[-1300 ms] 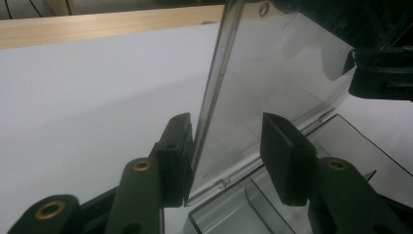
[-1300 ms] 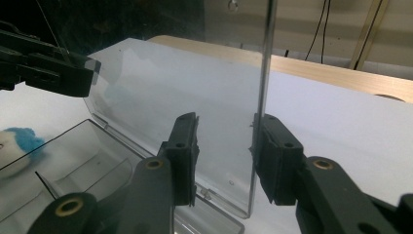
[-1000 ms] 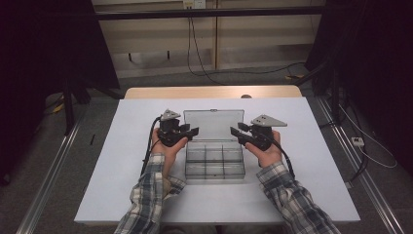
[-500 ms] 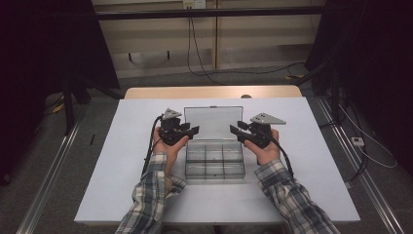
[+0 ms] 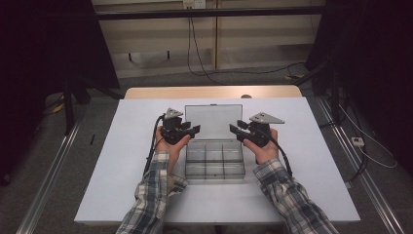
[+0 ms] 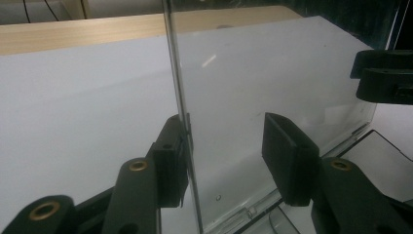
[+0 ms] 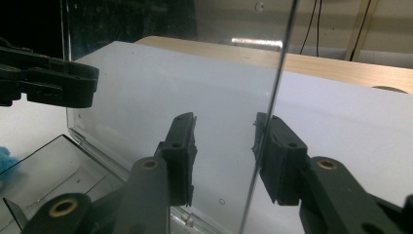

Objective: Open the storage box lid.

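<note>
High view: a clear plastic compartment box (image 5: 215, 159) sits at the middle of a white rectangular table (image 5: 122, 170), its transparent hinged lid (image 5: 213, 119) standing raised at the far side. The left gripper (image 5: 194, 130) and the right gripper (image 5: 235, 130) flank that lid, each pointing inward at one of its side edges, so the lid's long axis runs across between the two tools. The person's plaid-sleeved forearms come in from the near edge, and both hands sit about equally near the lid, one to each end.

Left gripper view: the lid's side edge (image 6: 178, 97) rises upright between the two black jaws. It lies against the pad of the jaw on the left of this view, while the other pad stands well clear of the pane. The jaws are parted here, straddling the edge rather than clamping it. The right gripper (image 6: 384, 75) shows beyond the pane, at the far end.

Right gripper view: the opposite side edge (image 7: 272, 107) runs upright through the gap, close against the jaw on the right of this view; whether it touches is hard to tell. The other jaw stands apart on the pane's inner face, so this tool too is parted, gripping nothing. The left gripper (image 7: 46, 80) shows through the lid. A scrap of blue material (image 7: 7, 163) lies in a compartment below.

Any coming move looks to turn on the lid's hinge line, running low from one gripper to the other.
</note>
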A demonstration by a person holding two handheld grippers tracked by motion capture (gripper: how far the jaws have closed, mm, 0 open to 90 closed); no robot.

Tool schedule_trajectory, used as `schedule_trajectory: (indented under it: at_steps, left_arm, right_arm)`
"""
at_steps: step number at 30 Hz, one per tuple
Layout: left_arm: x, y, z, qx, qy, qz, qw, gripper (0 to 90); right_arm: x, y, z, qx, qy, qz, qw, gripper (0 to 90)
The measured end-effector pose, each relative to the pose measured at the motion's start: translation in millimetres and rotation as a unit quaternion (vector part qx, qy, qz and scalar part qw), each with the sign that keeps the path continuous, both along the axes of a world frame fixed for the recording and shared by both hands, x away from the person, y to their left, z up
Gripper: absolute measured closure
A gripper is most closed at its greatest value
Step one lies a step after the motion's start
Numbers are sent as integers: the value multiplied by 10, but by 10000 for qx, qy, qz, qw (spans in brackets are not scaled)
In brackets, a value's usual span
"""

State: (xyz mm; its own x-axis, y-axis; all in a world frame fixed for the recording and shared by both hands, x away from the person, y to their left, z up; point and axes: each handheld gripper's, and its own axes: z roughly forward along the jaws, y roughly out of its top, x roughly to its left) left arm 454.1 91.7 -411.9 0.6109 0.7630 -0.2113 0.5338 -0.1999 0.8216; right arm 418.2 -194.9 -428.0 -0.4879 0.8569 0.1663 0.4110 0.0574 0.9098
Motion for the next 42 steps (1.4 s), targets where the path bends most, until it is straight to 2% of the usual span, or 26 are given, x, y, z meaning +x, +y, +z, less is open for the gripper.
schedule_trajectory:
  at_steps: [6, 12, 14, 16, 19, 42]
  left_arm:
    - [20, -17, -30, -39, -3, 55, 10000, 525]
    - [34, -33, -46, 10, -2, 63, 10000, 499]
    - [36, -52, -60, -64, 0, 119, 9999, 491]
    - [45, -53, -67, -21, 2, 99, 9999, 479]
    - [55, -57, -76, -65, 45, 117, 9999, 472]
    - [111, -130, -152, 48, 171, 130, 9998, 357]
  right_arm:
    - [35, 9, -14, 8, 58, -2, 10000, 573]
    - [57, 21, -32, -6, 85, -11, 10000, 548]
    - [69, 25, -39, -26, 72, -5, 10000, 540]
    - [76, 27, -46, -30, 82, -2, 10000, 533]
    - [87, 30, -55, -20, 96, -7, 10000, 524]
    - [140, 37, -129, -8, 288, -24, 9996, 468]
